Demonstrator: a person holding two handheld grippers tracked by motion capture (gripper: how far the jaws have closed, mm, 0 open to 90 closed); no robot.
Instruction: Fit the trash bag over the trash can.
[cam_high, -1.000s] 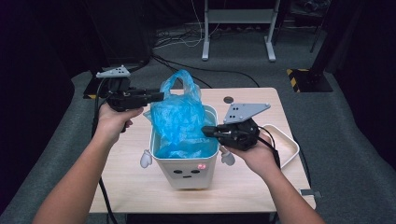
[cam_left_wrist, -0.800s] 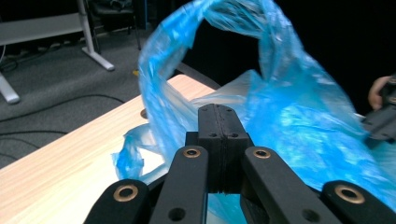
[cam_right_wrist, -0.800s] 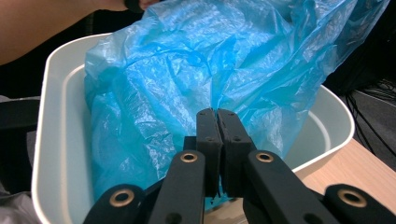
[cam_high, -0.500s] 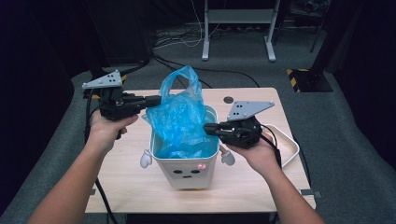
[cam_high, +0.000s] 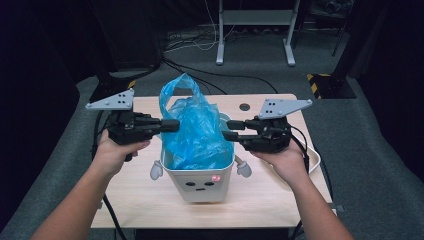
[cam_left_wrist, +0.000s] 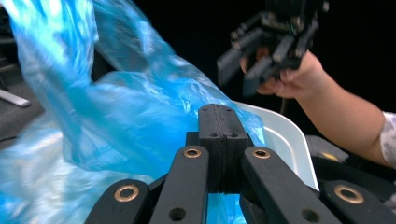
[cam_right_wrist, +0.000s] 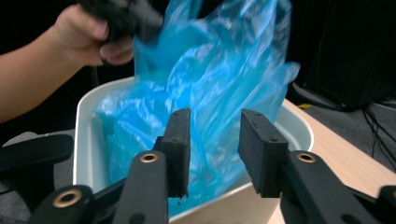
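A crumpled blue plastic bag (cam_high: 192, 130) stands in a white bin (cam_high: 200, 182) with a face drawn on its front, and its handle loop rises above the rim. My left gripper (cam_high: 170, 124) is shut and its tip is against the bag's left side. In the left gripper view the jaws (cam_left_wrist: 219, 135) are pressed together with blue film (cam_left_wrist: 116, 116) just behind them; whether they pinch film I cannot tell. My right gripper (cam_high: 229, 130) is open at the bag's right side, above the bin rim. The right gripper (cam_right_wrist: 215, 144) has nothing between its pads, with the bag (cam_right_wrist: 210, 79) just beyond.
The bin sits mid-table on a light wooden top (cam_high: 145, 200). A white tray (cam_high: 314, 159) lies at the right edge under my right hand. A metal stand (cam_high: 252, 30) and cables are on the floor behind the table.
My left gripper has moved right and toward the bag's left side. My right gripper has lifted slightly from the bin rim. The bag stands a little taller.
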